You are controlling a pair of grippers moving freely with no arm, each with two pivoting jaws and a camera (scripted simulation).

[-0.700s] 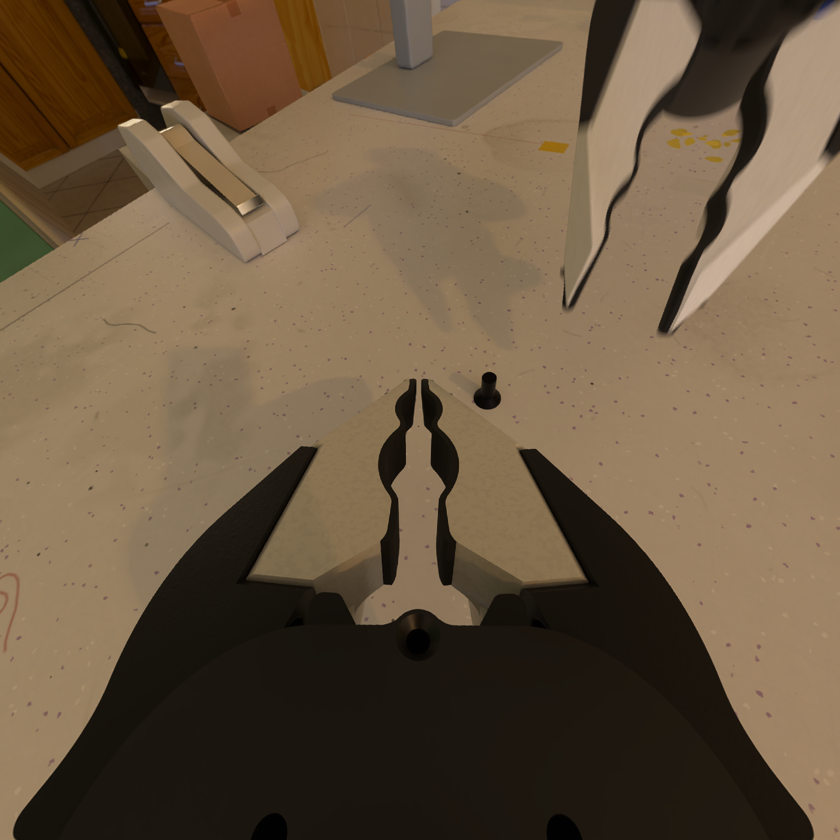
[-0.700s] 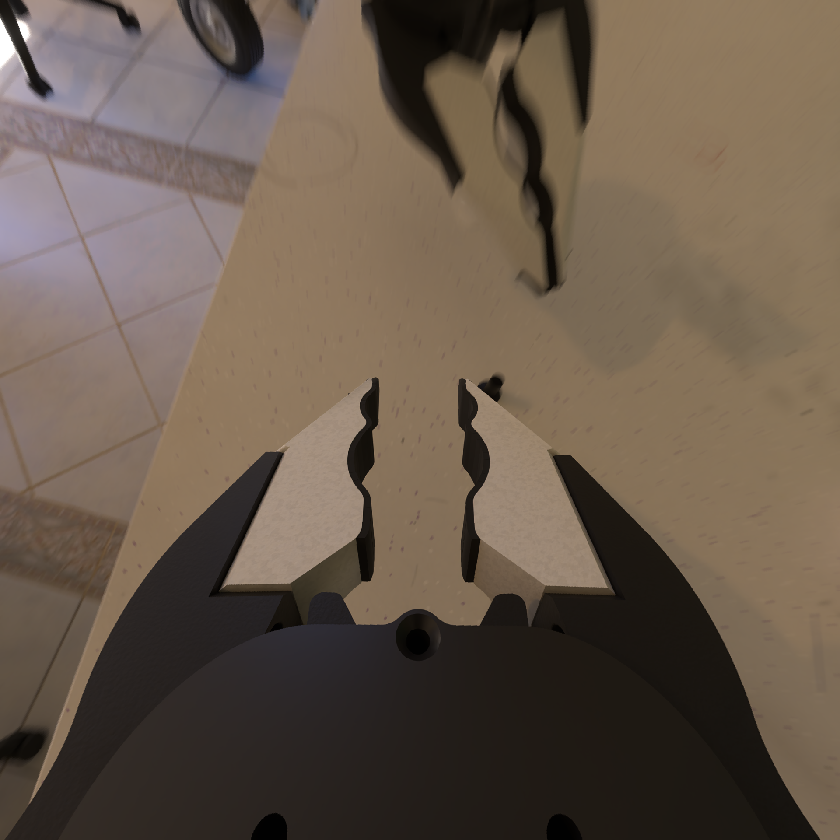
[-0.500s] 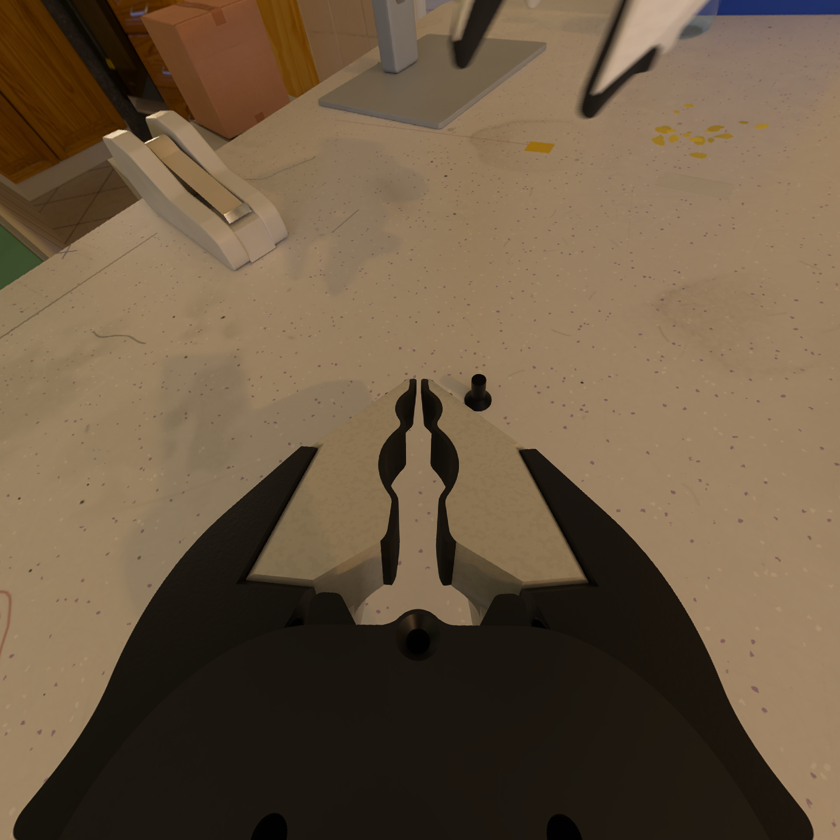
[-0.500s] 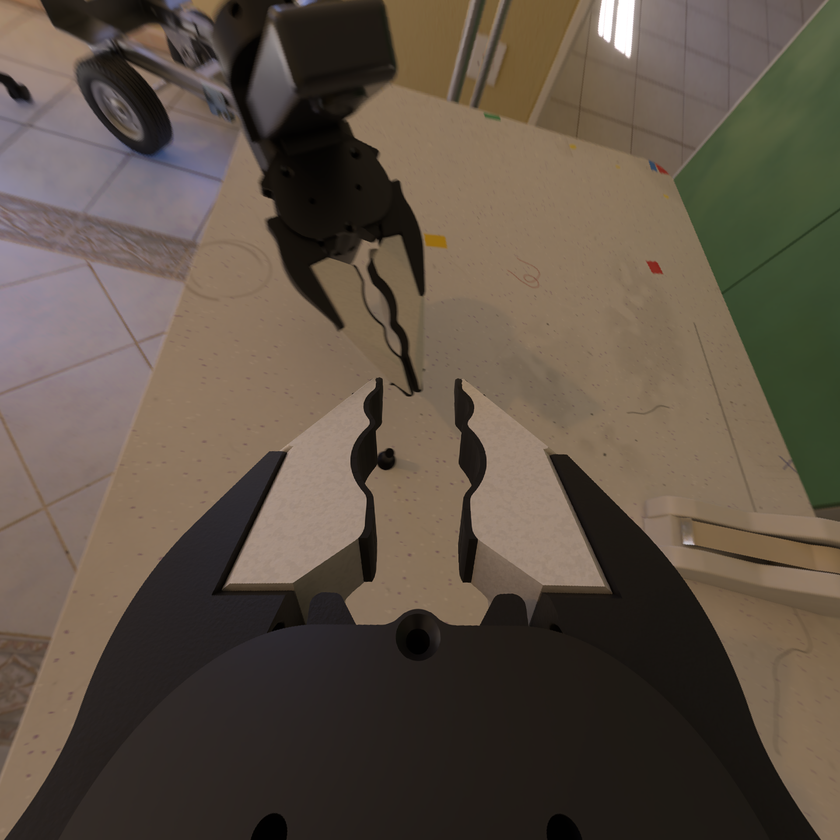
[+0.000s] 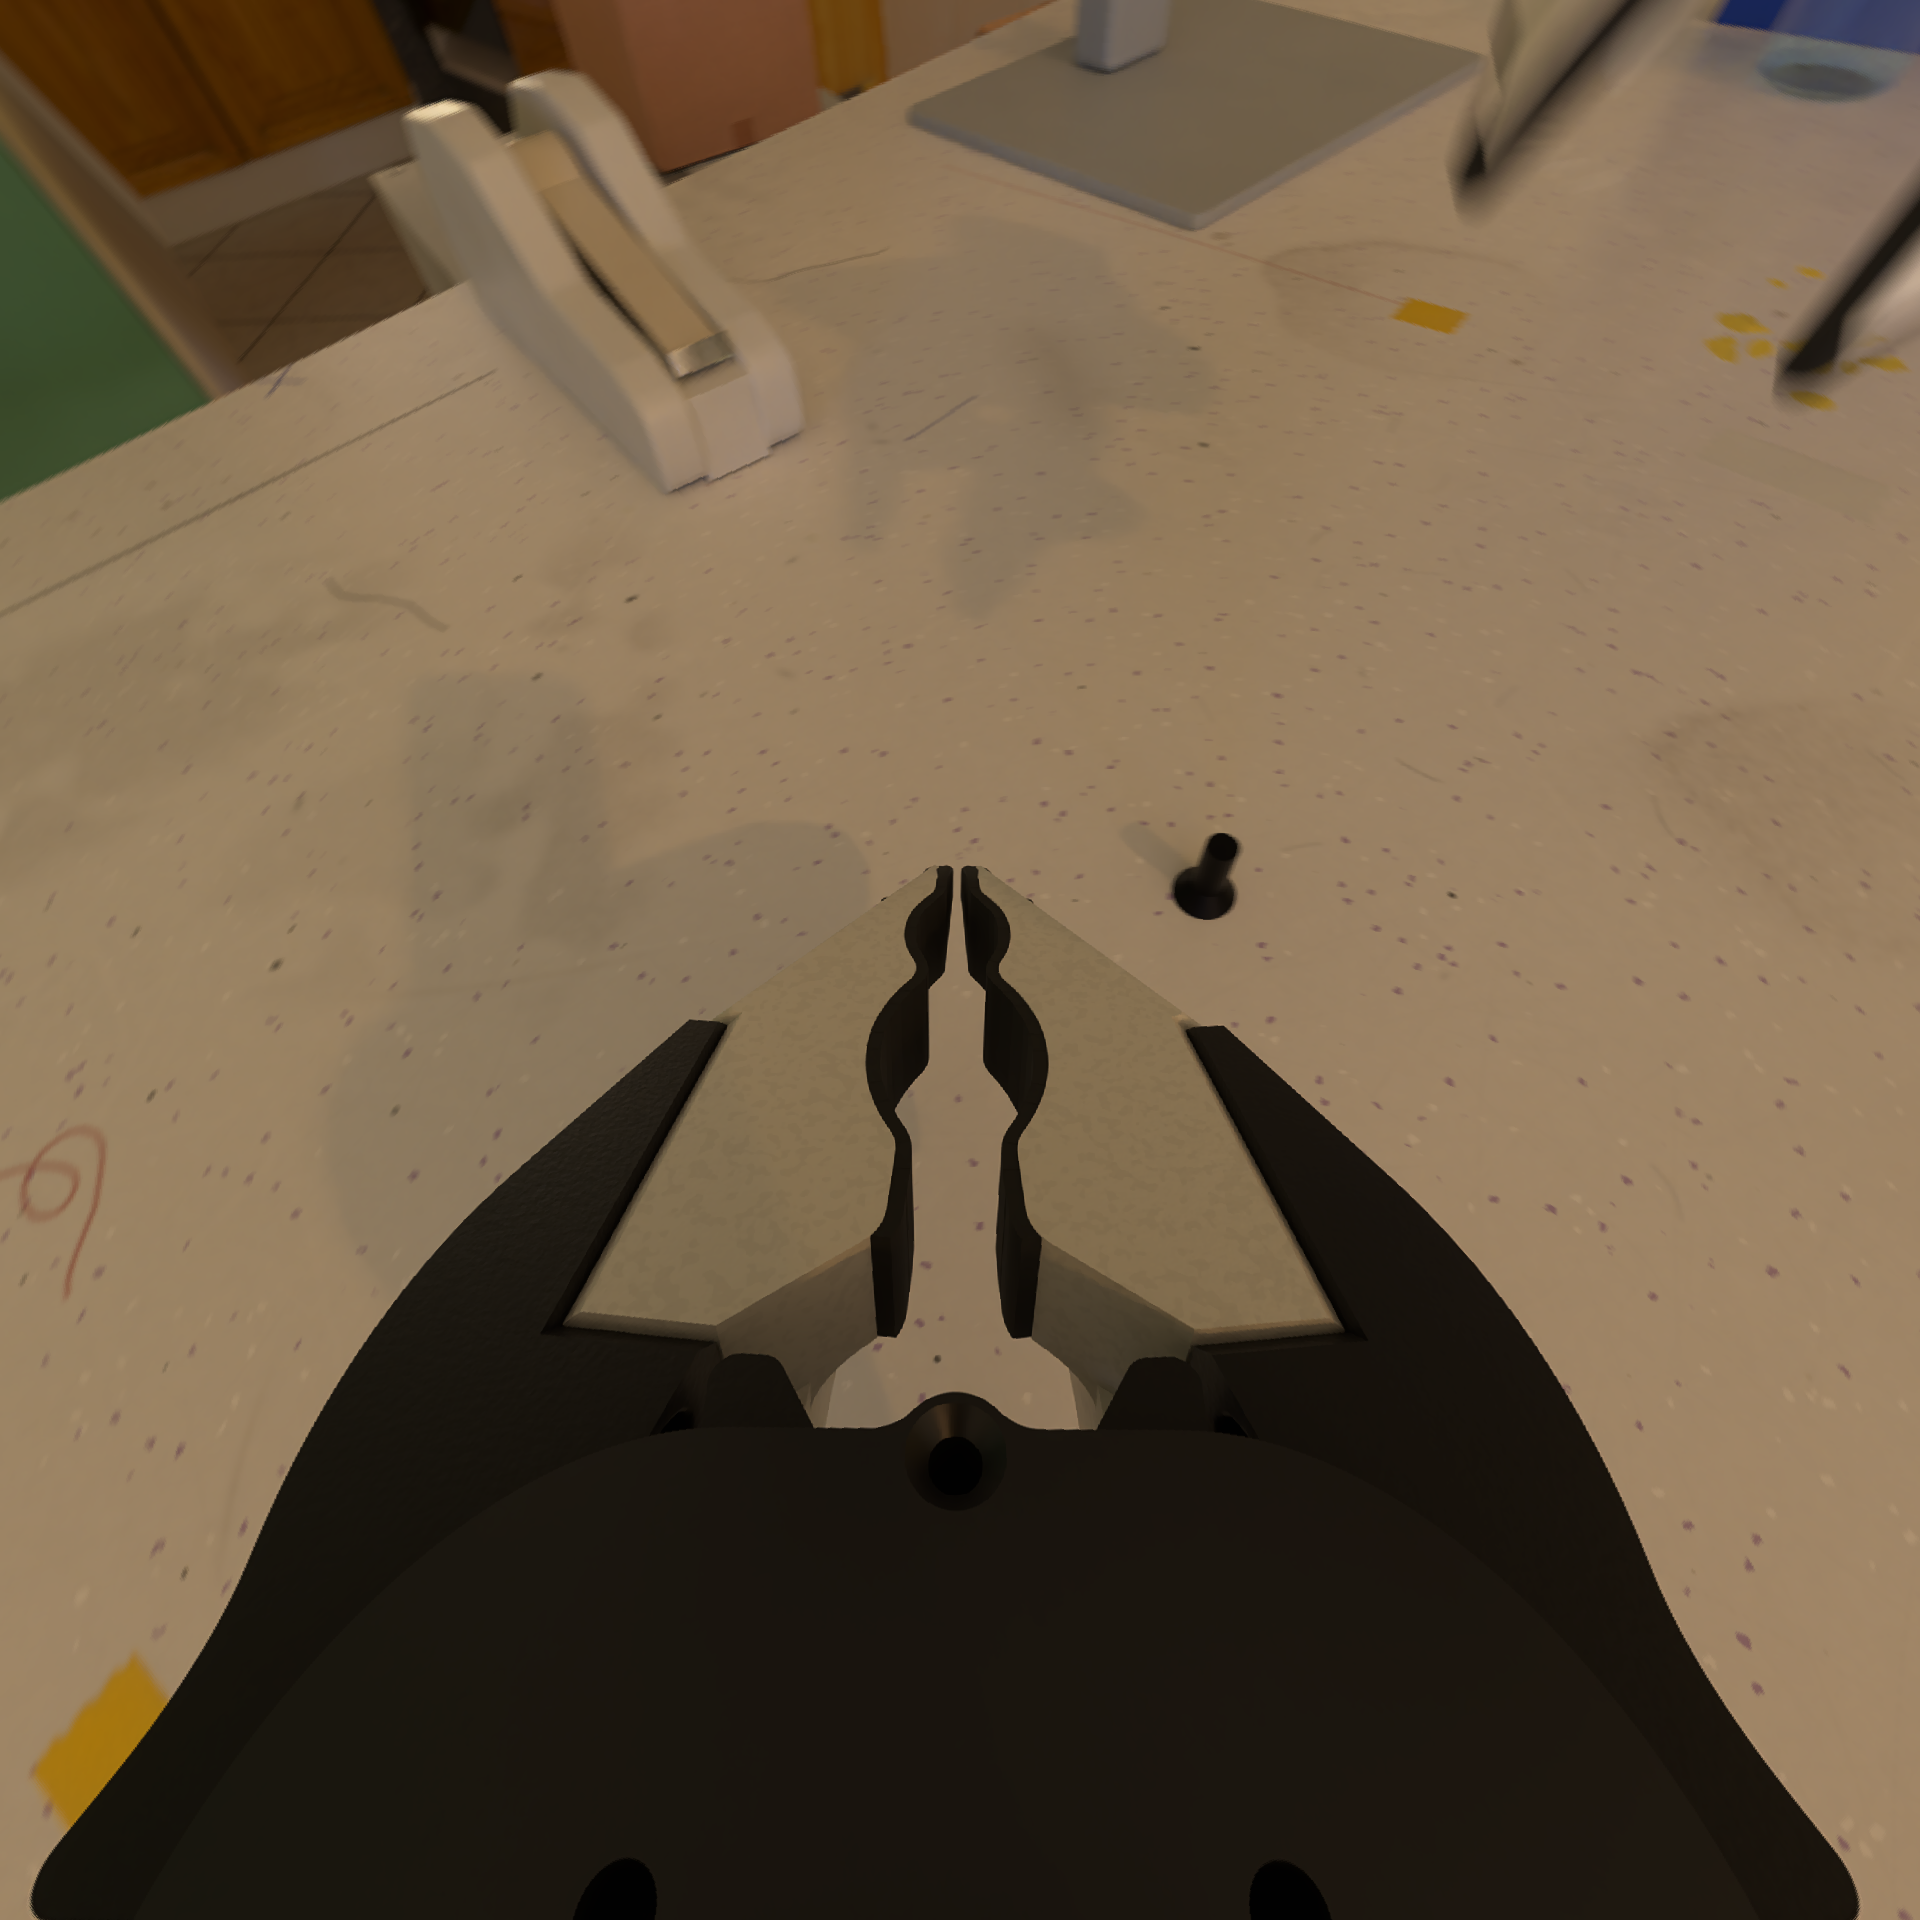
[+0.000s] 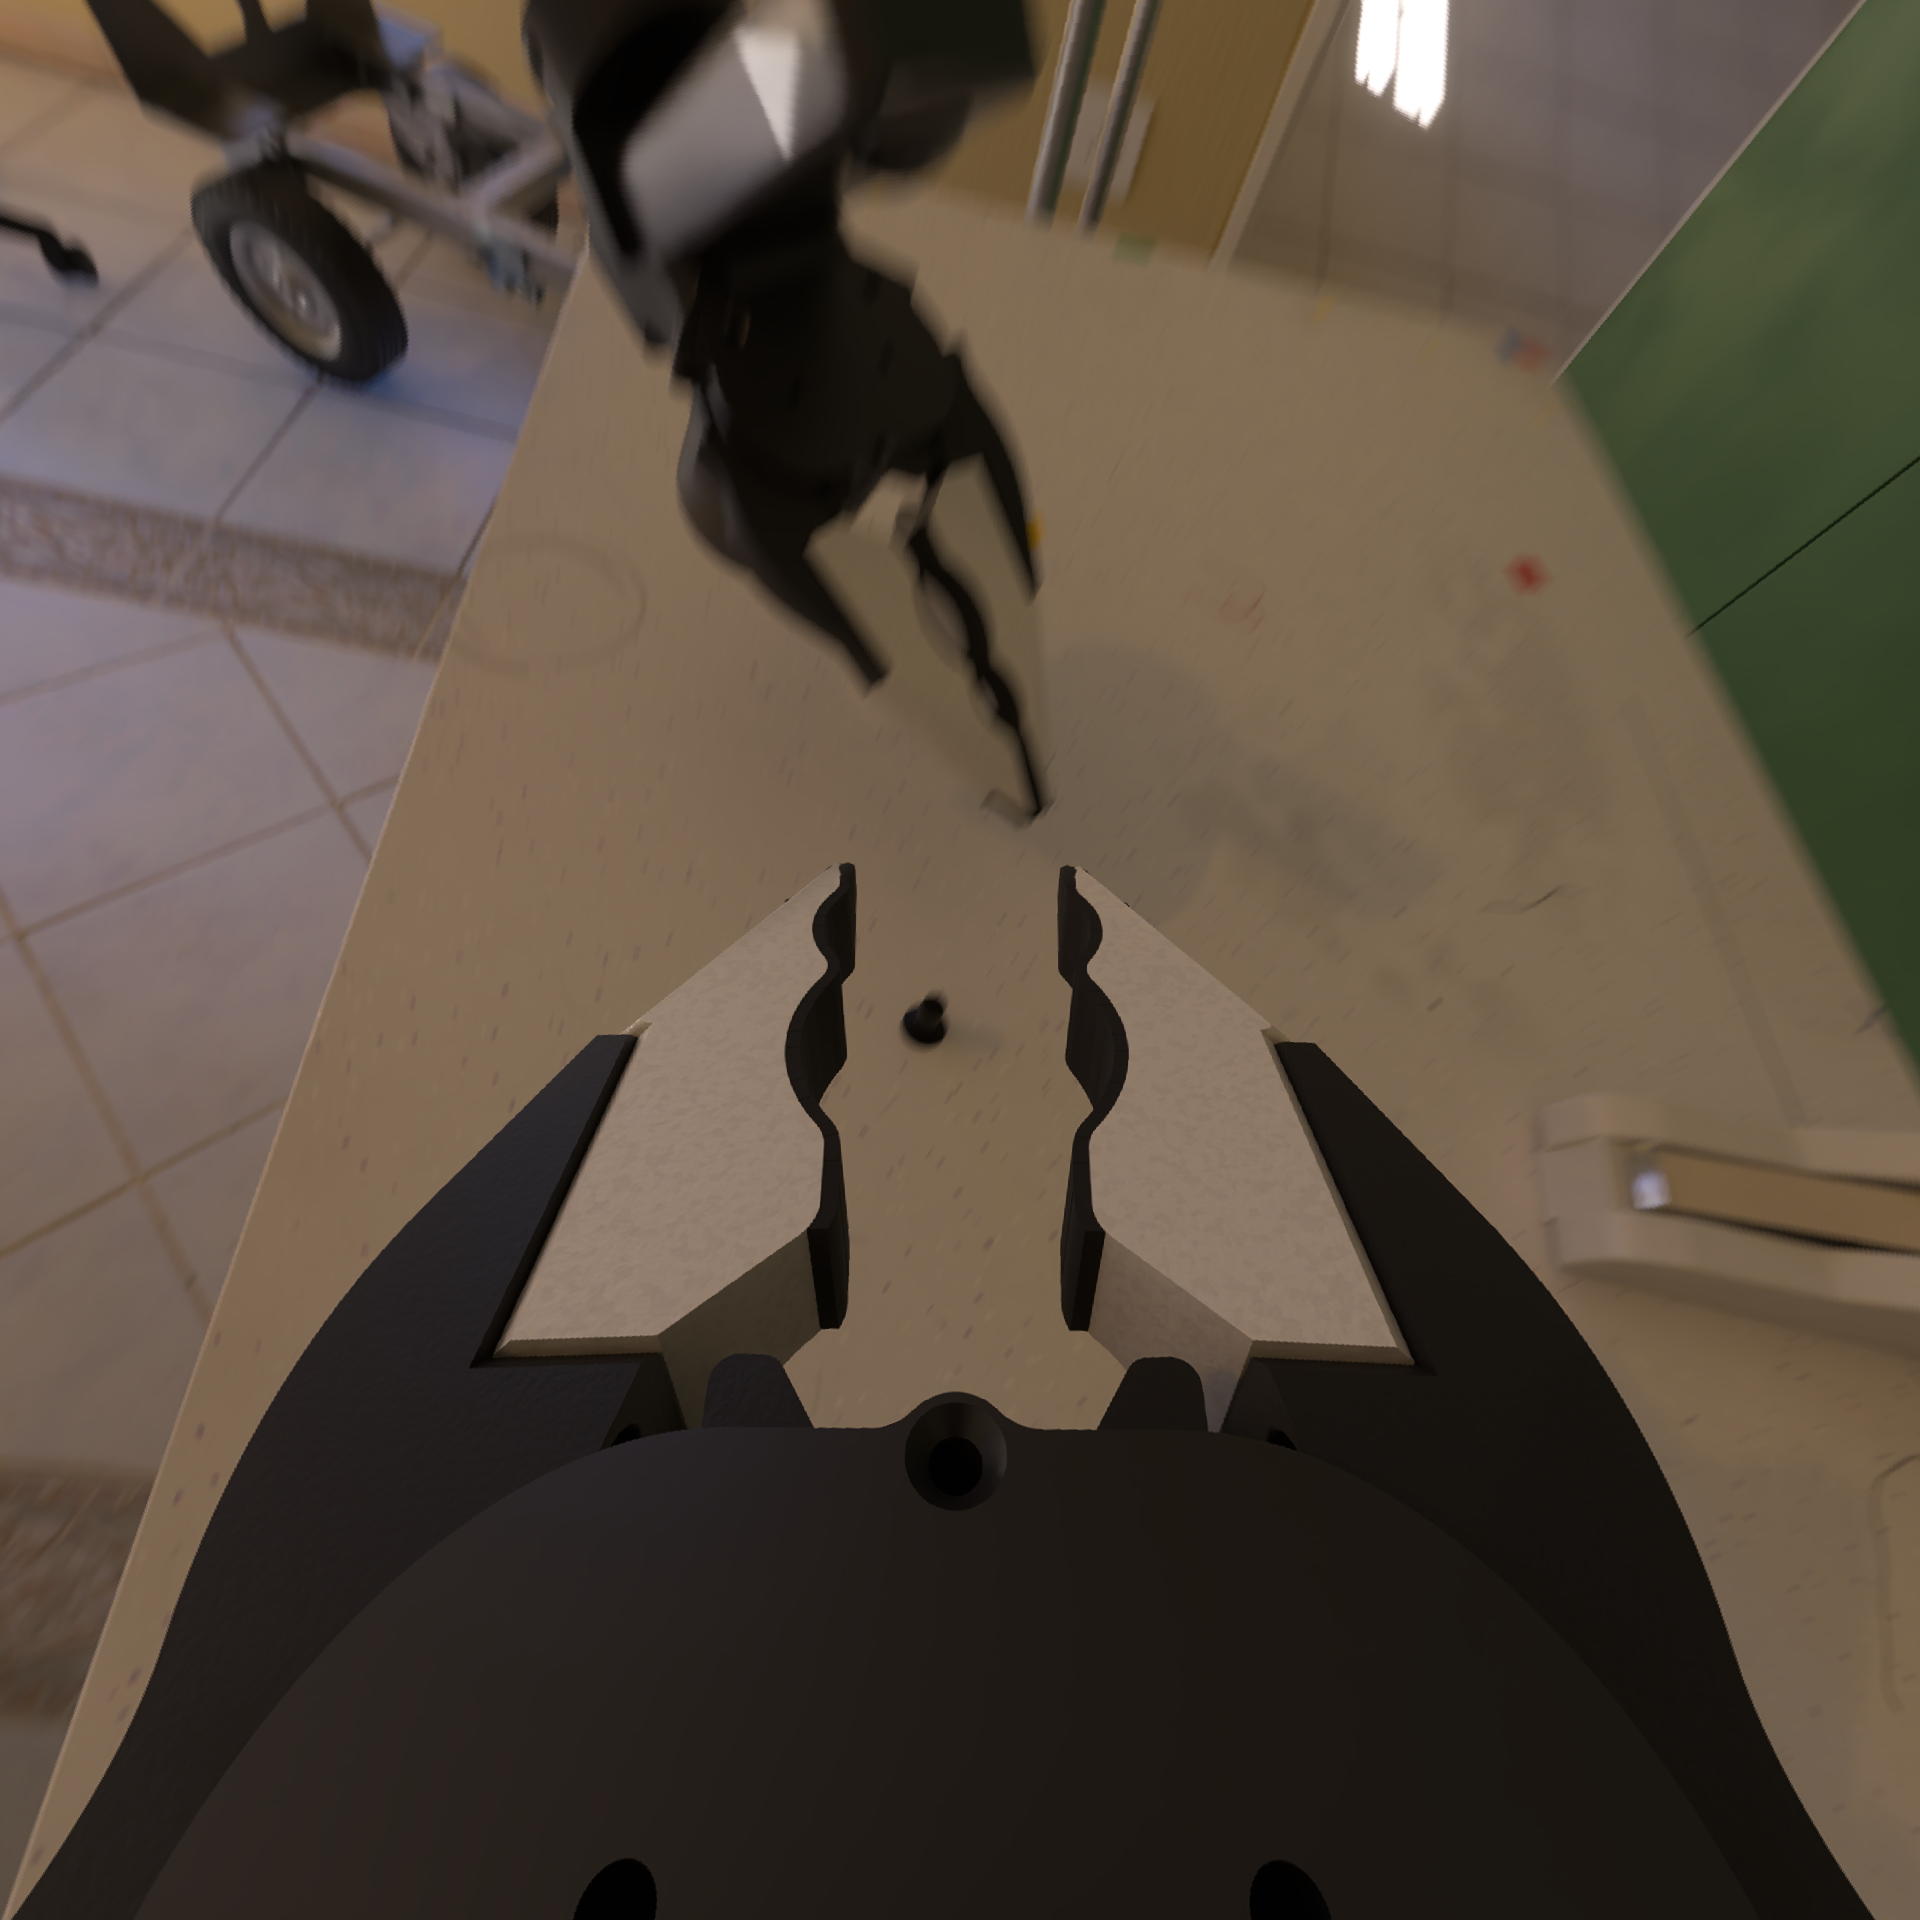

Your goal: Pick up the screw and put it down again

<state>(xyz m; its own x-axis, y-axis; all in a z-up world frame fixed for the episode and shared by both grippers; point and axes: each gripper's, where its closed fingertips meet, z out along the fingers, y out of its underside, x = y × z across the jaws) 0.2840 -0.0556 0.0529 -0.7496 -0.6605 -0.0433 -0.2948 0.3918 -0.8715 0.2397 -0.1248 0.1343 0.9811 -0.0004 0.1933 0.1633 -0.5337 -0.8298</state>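
Screw (image 6: pixel 924 1019) stands head-down on the counter (image 6: pixel 1299 727), shank up and slightly tilted, framed between the spread fingers of the right gripper (image 6: pixel 956 881) and touching neither; judged the better-placed gripper for the pick. Right gripper is parted wide and grasps nothing. Left gripper (image 5: pixel 956 873) is clenched almost tip to tip, empty, with the screw (image 5: pixel 1208 883) just beside its tips to the right.
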